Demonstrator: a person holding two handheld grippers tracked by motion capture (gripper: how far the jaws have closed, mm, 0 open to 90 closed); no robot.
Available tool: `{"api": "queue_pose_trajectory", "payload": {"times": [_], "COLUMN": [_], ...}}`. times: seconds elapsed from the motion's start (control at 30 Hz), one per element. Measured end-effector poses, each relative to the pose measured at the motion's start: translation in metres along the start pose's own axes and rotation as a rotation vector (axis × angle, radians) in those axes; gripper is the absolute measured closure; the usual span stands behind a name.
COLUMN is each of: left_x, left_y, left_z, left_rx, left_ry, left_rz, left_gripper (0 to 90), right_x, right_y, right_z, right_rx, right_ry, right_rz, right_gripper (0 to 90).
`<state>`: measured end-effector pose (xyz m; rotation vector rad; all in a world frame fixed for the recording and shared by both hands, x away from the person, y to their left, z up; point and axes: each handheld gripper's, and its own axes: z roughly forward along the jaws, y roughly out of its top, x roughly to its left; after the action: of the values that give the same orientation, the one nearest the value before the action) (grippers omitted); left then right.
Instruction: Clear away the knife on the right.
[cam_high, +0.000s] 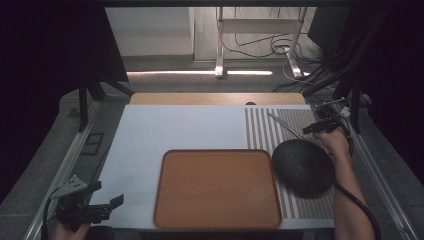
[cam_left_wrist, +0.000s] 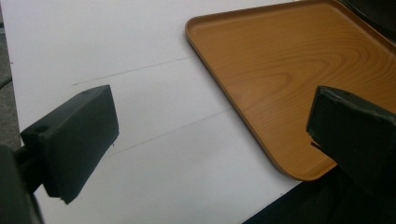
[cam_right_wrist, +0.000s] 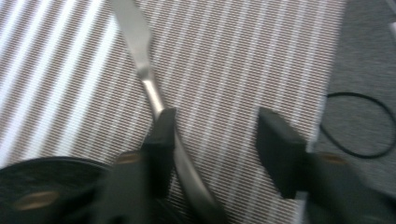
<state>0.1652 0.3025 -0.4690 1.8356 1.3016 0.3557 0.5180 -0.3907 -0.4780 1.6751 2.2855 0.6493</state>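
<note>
Right gripper view shows a metal knife (cam_right_wrist: 140, 51) lying on the striped placemat (cam_right_wrist: 243, 60), its blade pointing away and its handle running down between the jaws of the right gripper (cam_right_wrist: 212, 135). These jaws stand half apart, one just beside the handle, and they do not press on it. In the high view the knife (cam_high: 285, 126) lies at the far right of the worktop (cam_high: 175, 127), behind a dark round bowl (cam_high: 302, 166) and to the right of the wooden tray (cam_high: 217, 189). The knife looks thin, stiff and light, and its smooth metal may slip, so I think the thicker handle is the best place to grip it. The left gripper (cam_high: 97, 204) hovers wide open at the near left corner, holding nothing. The end of the handle is hidden under the jaws, and the picture is blurred there, so I cannot tell whether one pad touches it.
</note>
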Motion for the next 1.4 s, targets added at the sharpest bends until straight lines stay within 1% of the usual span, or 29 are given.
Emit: {"api": "queue_pose_trajectory", "payload": {"times": [0.03,0.07,0.1,0.13,0.17,0.2,0.23,0.37,0.47,0.5,0.57,0.6,0.63,0.67,0.7,0.8,0.83,0.87,0.9,0.93,0.97,1.0,1.03,1.07,1.1,1.17,1.2,1.37,1.4], "left_x": [0.0,0.0,0.0,0.0,0.0,0.0,0.0,-0.003,-0.005,-0.005,-0.005,-0.005,-0.005,-0.005,-0.005,-0.004,-0.003,-0.003,-0.003,-0.003,-0.003,-0.003,-0.003,-0.003,-0.003,-0.002,-0.002,-0.002,-0.002], "left_y": [0.0,0.0,0.0,0.0,0.0,0.0,0.0,0.001,0.001,0.002,0.002,0.002,0.002,0.002,0.002,0.002,0.002,0.002,0.002,0.002,0.002,0.002,0.002,0.002,0.002,0.002,0.002,0.002,0.002], "left_z": [0.0,0.0,0.0,0.0,0.0,0.0,0.001,0.002,0.003,0.004,0.004,0.004,0.004,0.004,0.004,0.004,0.003,0.003,0.003,0.003,0.004,0.004,0.004,0.004,0.004,0.004,0.003,0.003,0.003], "left_rx": [0.0,0.0,0.001,0.002,0.002,0.002,0.005,0.019,0.03,0.036,0.037,0.038,0.038,0.036,0.036,0.037,0.037,0.037,0.036,0.036,0.036,0.036,0.037,0.039,0.038,0.036,0.034,0.03,0.03], "left_ry": [0.0,-0.001,-0.001,-0.002,-0.006,-0.006,-0.012,-0.02,-0.02,-0.021,-0.022,-0.023,-0.023,-0.024,-0.024,-0.024,-0.024,-0.024,-0.025,-0.025,-0.026,-0.026,-0.026,-0.025,-0.026,-0.027,-0.029,-0.029,-0.029], "left_rz": [0.0,0.001,0.002,0.003,0.005,0.005,0.011,0.044,0.063,0.068,0.068,0.069,0.069,0.067,0.067,0.052,0.05,0.05,0.046,0.046,0.043,0.043,0.043,0.044,0.044,0.041,0.039,0.035,0.036], "left_gripper": [2.3,2.3,2.3,2.3,2.2,2.1,2.1,1.9,1.8,1.8,1.8,1.8,1.8,1.8,1.8,1.8,1.8,1.8,1.8,1.9,1.9,1.9,1.9,1.9,1.9,1.9,1.9,1.9,1.9], "right_x": [0.0,0.005,0.005,0.007,0.014,0.014,0.019,0.025,0.03,0.032,0.033,0.033,0.033,0.032,0.032,0.027,0.026,0.026,0.024,0.024,0.024,0.023,0.024,0.024,0.024,0.023,0.022,0.021,0.022], "right_y": [0.0,0.002,0.002,0.003,0.006,0.006,0.008,0.01,0.01,0.009,0.009,0.008,0.008,0.008,0.008,0.008,0.008,0.008,0.007,0.007,0.007,0.007,0.007,0.007,0.007,0.007,0.006,0.006,0.006], "right_z": [0.0,0.003,0.003,0.004,0.007,0.007,0.01,0.014,0.02,0.027,0.029,0.035,0.035,0.037,0.037,0.036,0.034,0.034,0.029,0.029,0.029,0.029,0.028,0.028,0.028,0.028,0.028,0.028,0.027], "right_rx": [0.0,-0.005,-0.005,-0.008,0.001,0.001,0.018,0.023,0.042,0.057,0.065,0.072,0.072,0.065,0.065,0.058,0.054,0.054,0.055,0.055,0.05,0.048,0.047,0.047,0.049,0.048,0.045,0.04,0.042], "right_ry": [0.0,-0.008,-0.008,-0.013,-0.04,-0.04,-0.05,-0.046,-0.061,-0.064,-0.073,-0.095,-0.095,-0.109,-0.109,-0.069,-0.065,-0.065,-0.031,-0.031,-0.019,0.0,-0.005,-0.005,-0.003,0.0,0.011,0.013,-0.005], "right_rz": [0.0,0.004,0.004,-0.001,-0.038,-0.038,-0.059,-0.07,-0.109,-0.132,-0.144,-0.153,-0.153,-0.145,-0.145,-0.124,-0.14,-0.14,-0.187,-0.187,-0.201,-0.203,-0.229,-0.229,-0.242,-0.242,-0.238,-0.244,-0.244], "right_gripper": [41.3,22.5,22.5,16.5,3.4,3.4,0.0,0.0,0.0,0.0,0.7,5.1,5.1,9.0,9.0,26.6,38.7,38.7,55.0,55.0,61.7,72.7,77.6,77.6,79.4,79.8,80.0,80.3,80.3]}}
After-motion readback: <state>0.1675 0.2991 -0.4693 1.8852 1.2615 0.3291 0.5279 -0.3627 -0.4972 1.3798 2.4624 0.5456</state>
